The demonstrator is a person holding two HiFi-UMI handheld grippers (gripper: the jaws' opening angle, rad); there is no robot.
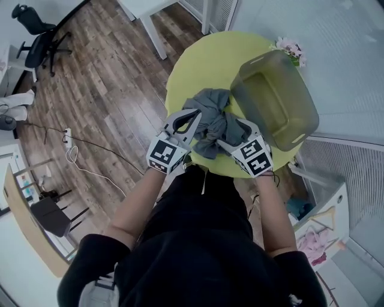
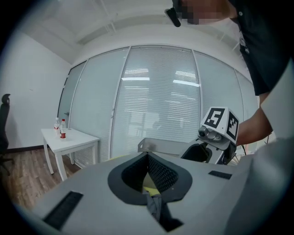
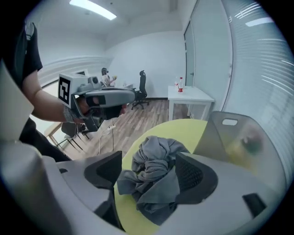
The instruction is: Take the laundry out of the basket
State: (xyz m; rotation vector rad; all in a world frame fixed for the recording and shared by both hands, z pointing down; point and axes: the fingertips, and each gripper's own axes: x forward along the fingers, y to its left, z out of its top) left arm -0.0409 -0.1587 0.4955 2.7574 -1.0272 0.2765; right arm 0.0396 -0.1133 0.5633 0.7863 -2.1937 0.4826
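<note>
One crumpled grey cloth (image 1: 213, 123) lay outside the basket (image 1: 303, 129), just beside it near the green table's (image 1: 204, 60) front edge, bare tabletop beyond, with the right tongs (image 1: 231, 135) gaping over it and the left tongs (image 1: 195, 115) closed at its side.

A round table (image 1: 198, 60) stands right in front of the person. The basket (image 1: 303, 105) sits on the right part of the table. The laundry (image 1: 213, 123) lies in a heap on the tabletop just left of the basket, towards the near edge. The left gripper (image 1: 193, 119) is at the heap's left side, and the right gripper (image 1: 233, 134) is at its near right. Flowers (image 1: 290, 48) sit at the basket's far side. An office chair (image 1: 37, 36) stands on the floor at far left. A small table (image 1: 147, 12) stands beyond the round one.
</note>
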